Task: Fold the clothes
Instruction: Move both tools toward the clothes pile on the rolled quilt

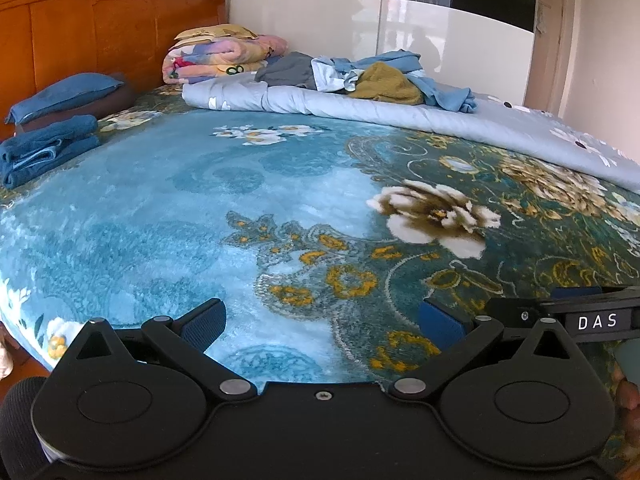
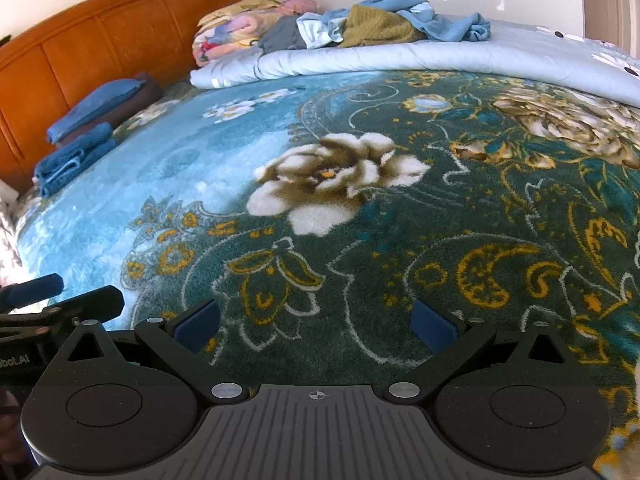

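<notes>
Two gaping grippers; clothes heap (image 1: 376, 76) crosswise.

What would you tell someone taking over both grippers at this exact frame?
Left gripper: open, empty, low over the floral blanket.
Right gripper: open, empty, alongside it over the same blanket.
Unfolded clothes pile (blue, mustard and grey pieces) sits at the far side on the pale blue quilt.
Folded blue items lie stacked by the headboard; these look done.
Left: probably fetch one garment from the pile, spread it on the blanket, fold it, add it to the stack.
</notes>
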`<state>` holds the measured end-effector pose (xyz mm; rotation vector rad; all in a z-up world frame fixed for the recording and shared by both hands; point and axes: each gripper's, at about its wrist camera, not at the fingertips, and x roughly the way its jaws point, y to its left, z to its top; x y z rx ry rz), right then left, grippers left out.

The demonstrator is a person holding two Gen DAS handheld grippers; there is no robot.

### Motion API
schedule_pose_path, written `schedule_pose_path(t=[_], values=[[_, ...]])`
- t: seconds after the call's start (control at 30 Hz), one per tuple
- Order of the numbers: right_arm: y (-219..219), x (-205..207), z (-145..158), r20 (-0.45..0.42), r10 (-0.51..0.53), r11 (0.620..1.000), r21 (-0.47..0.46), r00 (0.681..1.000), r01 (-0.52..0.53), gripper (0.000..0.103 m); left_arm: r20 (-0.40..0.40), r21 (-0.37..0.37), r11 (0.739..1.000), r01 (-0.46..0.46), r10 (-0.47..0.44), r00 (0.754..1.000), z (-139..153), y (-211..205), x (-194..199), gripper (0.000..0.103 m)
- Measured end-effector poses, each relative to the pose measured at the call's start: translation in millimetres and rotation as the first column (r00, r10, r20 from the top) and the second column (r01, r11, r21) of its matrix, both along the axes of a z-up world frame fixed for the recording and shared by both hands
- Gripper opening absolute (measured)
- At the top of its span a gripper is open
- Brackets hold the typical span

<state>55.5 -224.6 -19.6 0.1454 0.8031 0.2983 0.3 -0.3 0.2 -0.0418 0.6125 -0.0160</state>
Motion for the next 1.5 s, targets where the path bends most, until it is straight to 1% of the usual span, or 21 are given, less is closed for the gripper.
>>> schedule_pose_path(t=[0.23, 0.47, 0.57, 0.67, 0.77, 0.93, 1.1, 1.3, 1.4, 1.5], values=[[3, 12, 1, -0.003, -0.004, 1.0, 0.013, 1.0, 0.004, 0.103, -0.023, 0.004, 1.0, 0.019, -0.019, 1.0, 2, -2, 2, 0.102], [5, 24, 1, -0.007, -0.007, 1.0, 0.025, 1.0, 0.008, 0.103, -0.081, -0.02, 0.997, 0.072, -0.073, 0.994, 3, 0, 24, 0.102], [7, 30, 1, -0.008, -0.009, 0.999, 0.03, 1.0, 0.009, 0.103, -0.065, 0.011, 0.997, 0.073, -0.072, 0.995, 8, 0, 35, 0.102], [6, 44, 3, -0.01, -0.024, 0.999, 0.042, 1.0, 0.024, 0.103, -0.047, 0.036, 0.997, 0.075, -0.073, 0.996, 12, 3, 50, 0.102], [4, 61, 6, -0.004, -0.047, 0.998, 0.052, 0.999, 0.047, 0.103, -0.025, 0.034, 0.998, 0.057, -0.056, 0.998, 18, 9, 69, 0.102], [-1, 88, 9, 0.041, -0.084, 0.994, 0.076, 0.996, 0.08, 0.103, 0.048, 0.01, 1.0, 0.023, -0.023, 0.999, 28, 28, 96, 0.102], [4, 115, 15, 0.09, -0.092, 0.995, 0.044, 0.992, 0.089, 0.103, 0.049, 0.026, 0.999, 0.028, -0.029, 0.998, 32, 47, 123, 0.102], [13, 151, 22, 0.121, -0.079, 0.996, 0.055, 0.99, 0.072, 0.103, 0.075, 0.066, 0.997, 0.036, -0.041, 0.996, 38, 63, 163, 0.102], [15, 168, 30, 0.127, -0.063, 0.996, 0.066, 0.99, 0.055, 0.103, 0.058, 0.078, 0.994, 0.077, -0.082, 0.995, 39, 68, 186, 0.102], [21, 182, 41, 0.157, -0.059, 0.998, 0.027, 0.986, 0.056, 0.103, 0.047, 0.072, 0.99, 0.125, -0.129, 0.991, 44, 74, 212, 0.102]])
